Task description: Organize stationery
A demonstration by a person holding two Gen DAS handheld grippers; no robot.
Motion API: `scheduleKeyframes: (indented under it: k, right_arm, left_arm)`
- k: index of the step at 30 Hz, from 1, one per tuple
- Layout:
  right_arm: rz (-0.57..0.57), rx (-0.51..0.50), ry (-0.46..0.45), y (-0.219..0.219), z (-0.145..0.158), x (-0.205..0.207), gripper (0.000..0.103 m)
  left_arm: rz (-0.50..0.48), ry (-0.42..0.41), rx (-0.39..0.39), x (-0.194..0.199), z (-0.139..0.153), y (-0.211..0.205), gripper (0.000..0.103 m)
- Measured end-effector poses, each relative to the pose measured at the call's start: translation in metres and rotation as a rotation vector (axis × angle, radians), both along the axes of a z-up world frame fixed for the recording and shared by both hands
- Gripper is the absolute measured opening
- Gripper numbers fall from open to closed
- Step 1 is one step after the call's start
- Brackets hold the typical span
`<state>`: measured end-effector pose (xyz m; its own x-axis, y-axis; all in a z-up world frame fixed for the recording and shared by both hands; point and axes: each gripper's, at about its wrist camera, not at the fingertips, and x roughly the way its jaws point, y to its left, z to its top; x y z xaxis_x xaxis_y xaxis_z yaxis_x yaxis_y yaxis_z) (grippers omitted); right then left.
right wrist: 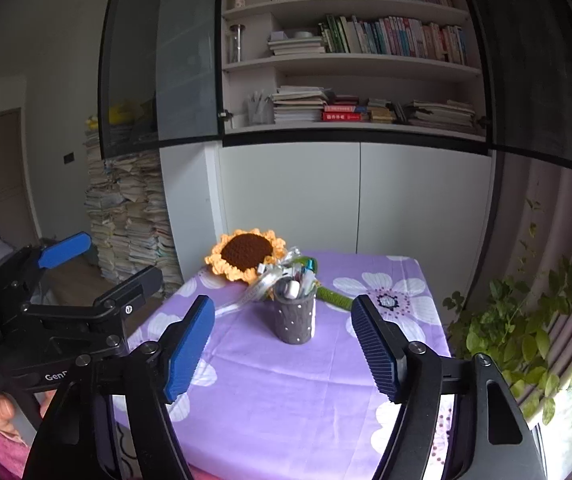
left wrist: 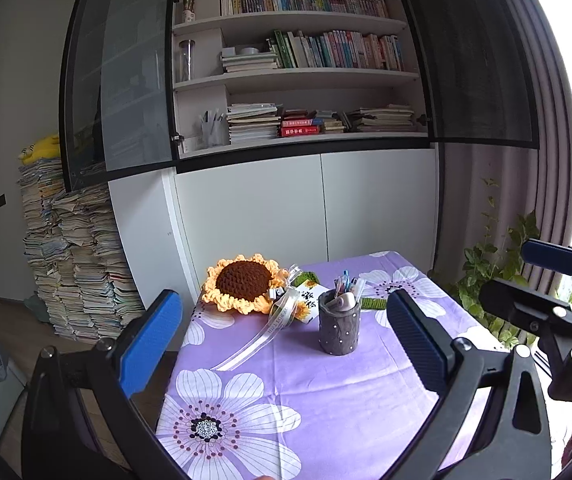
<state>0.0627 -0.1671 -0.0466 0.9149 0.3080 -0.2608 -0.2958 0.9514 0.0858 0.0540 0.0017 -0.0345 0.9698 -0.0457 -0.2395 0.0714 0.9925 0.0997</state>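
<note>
Both tongs stand apart and empty: left gripper (left wrist: 284, 344), right gripper (right wrist: 282, 350). The cup (left wrist: 339, 330) sits upright on the table (left wrist: 326, 400) at frame centre, ahead of both and about equally near, holding pens (left wrist: 346, 282) and what looks like a white tube, beside the sunflower (left wrist: 244, 284)

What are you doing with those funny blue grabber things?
A person is tidying stationery with a grabbing tool in each hand. The pens already stand in the grey pen cup on the purple flowered tablecloth, next to a crocheted sunflower. The left tool and the right tool are open, holding nothing, above the table's near edge.
</note>
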Motion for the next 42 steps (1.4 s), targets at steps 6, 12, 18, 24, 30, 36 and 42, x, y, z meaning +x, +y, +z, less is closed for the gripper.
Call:
scheduleKeyframes:
  k: [6, 12, 18, 24, 30, 36, 42]
  right_arm:
    - [-0.089, -0.007, -0.182, 0.000, 0.023, -0.031, 0.100]
    - [-0.106, 0.036, -0.260, -0.002, 0.029, -0.047, 0.102]
    - [-0.074, 0.028, -0.224, 0.000, 0.022, -0.048, 0.102]
    - [-0.070, -0.008, -0.221, 0.005, 0.017, -0.047, 0.102]
    - [-0.088, -0.031, -0.235, 0.007, 0.014, -0.050, 0.102]
    - [-0.095, -0.020, -0.224, 0.003, 0.011, -0.050, 0.102]
    - [-0.107, -0.008, -0.216, 0.000, 0.010, -0.049, 0.102]
  left_arm:
    - [0.053, -0.063, -0.009, -0.028, 0.024, 0.004, 0.102]
    - [0.026, -0.031, -0.041, -0.031, 0.022, 0.003, 0.102]
    - [0.020, -0.017, -0.041, -0.030, 0.019, 0.001, 0.102]
    - [0.026, -0.008, -0.049, -0.028, 0.017, 0.002, 0.102]
    - [0.029, -0.003, -0.039, -0.030, 0.016, 0.000, 0.102]
    - [0.022, -0.006, -0.025, -0.032, 0.015, -0.003, 0.102]
    - [0.018, -0.001, -0.022, -0.031, 0.014, -0.003, 0.102]
